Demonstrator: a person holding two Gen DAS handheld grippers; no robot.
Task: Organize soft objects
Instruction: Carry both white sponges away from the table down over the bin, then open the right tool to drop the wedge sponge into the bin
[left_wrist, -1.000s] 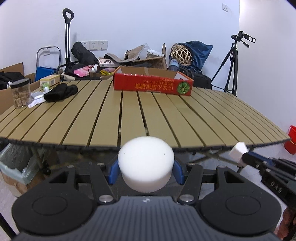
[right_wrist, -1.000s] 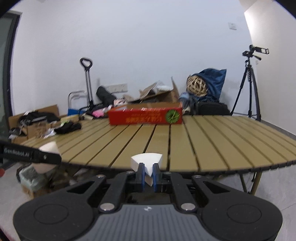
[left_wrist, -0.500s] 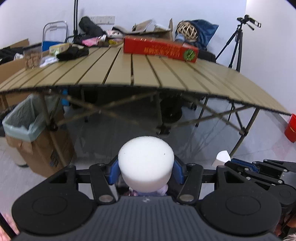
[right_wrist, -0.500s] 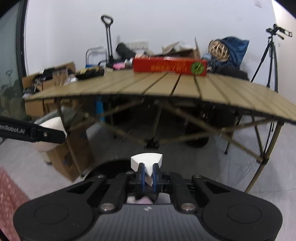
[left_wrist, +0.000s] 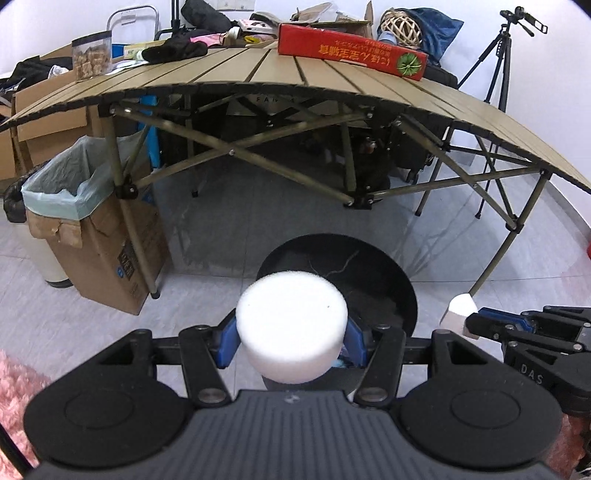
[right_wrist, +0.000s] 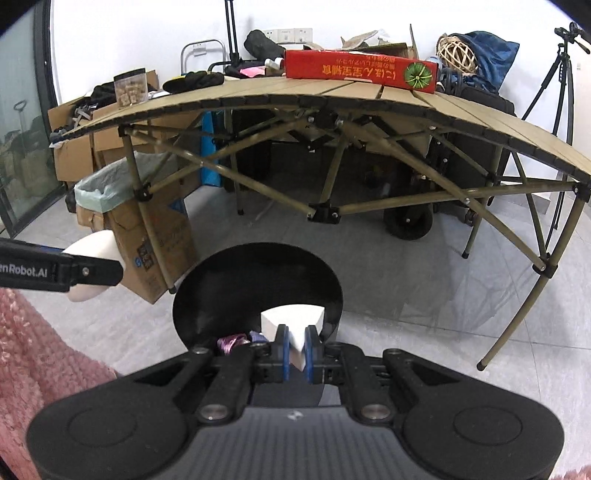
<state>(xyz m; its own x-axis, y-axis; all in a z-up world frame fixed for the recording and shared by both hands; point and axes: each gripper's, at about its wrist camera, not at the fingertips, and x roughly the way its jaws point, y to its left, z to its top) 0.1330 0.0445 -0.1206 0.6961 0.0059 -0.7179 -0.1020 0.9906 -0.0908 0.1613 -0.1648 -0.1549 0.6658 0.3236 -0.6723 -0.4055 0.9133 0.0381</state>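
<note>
Item: round foam puck (left_wrist: 291, 328), white, soft. Clamped between the blue pads of the left claw (left_wrist: 291, 334), flat face toward the camera. Lies directly above and just short of the black bin (left_wrist: 388, 280) on the floor, whose open mouth sits ahead of and below the pads.

Item: wedge-shaped foam piece (right_wrist: 293, 325), white. Pinched in the right claw (right_wrist: 294, 349), jaws almost together on its thin edge. Hangs over the near rim of the same bin (right_wrist: 207, 291); coloured scraps (right_wrist: 236, 339) visible inside.

Relation: bin below both claws; right claw judged nearer, already above the opening. Counter (left_wrist: 332, 81) well behind the bin.
</note>
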